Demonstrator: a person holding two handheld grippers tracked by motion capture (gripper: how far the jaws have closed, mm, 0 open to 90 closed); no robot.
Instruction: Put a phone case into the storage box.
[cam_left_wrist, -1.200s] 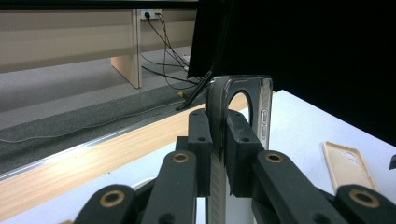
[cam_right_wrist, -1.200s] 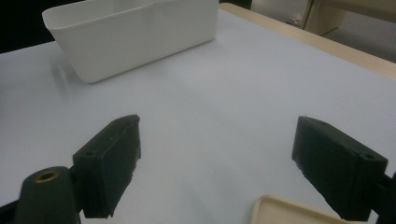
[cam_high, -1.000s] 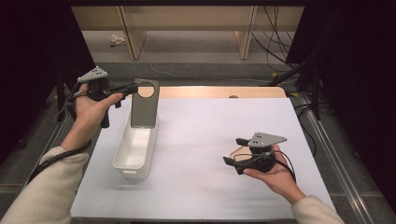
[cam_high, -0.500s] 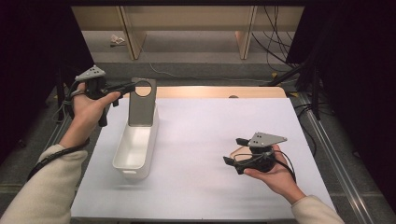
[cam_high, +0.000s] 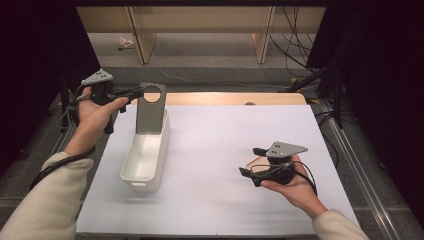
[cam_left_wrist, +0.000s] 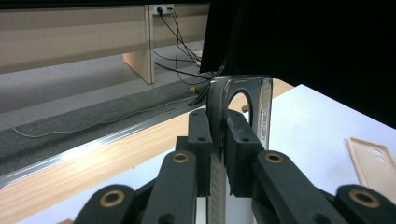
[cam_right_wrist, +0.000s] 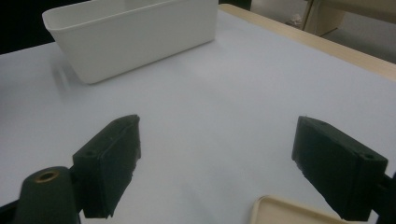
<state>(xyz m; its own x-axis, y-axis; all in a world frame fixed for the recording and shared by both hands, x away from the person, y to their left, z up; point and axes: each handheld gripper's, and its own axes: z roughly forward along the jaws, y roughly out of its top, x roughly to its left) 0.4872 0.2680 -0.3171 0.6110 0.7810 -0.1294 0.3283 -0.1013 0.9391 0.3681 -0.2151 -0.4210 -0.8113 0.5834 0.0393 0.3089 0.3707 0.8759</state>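
Observation:
A grey phone case (cam_high: 150, 114) with a round hole near its top stands upright over the far end of the white bin (cam_high: 144, 161). My left gripper (cam_high: 140, 91) reaches in from the left and is shut on the case's upper edge. In the left gripper view its jaws (cam_left_wrist: 218, 127) pinch the thin grey case (cam_left_wrist: 239, 84) edge-on. My right gripper (cam_high: 248, 161) rests low on the white table at the right, open, with nothing between its fingers (cam_right_wrist: 217, 131). A beige phone case (cam_right_wrist: 289, 212) lies flat just under and behind those jaws, and the bin (cam_right_wrist: 140, 35) stands ahead of them.
The white table sheet (cam_high: 225, 130) runs between bin and right hand, with a wooden strip (cam_high: 225, 98) along the far edge. The beige case (cam_left_wrist: 373, 161) lies on the sheet. Metal rails, cables and wooden furniture legs lie beyond the table.
The left hand and the grey case have barely shifted over the bin's far end. The right hand has kept still.

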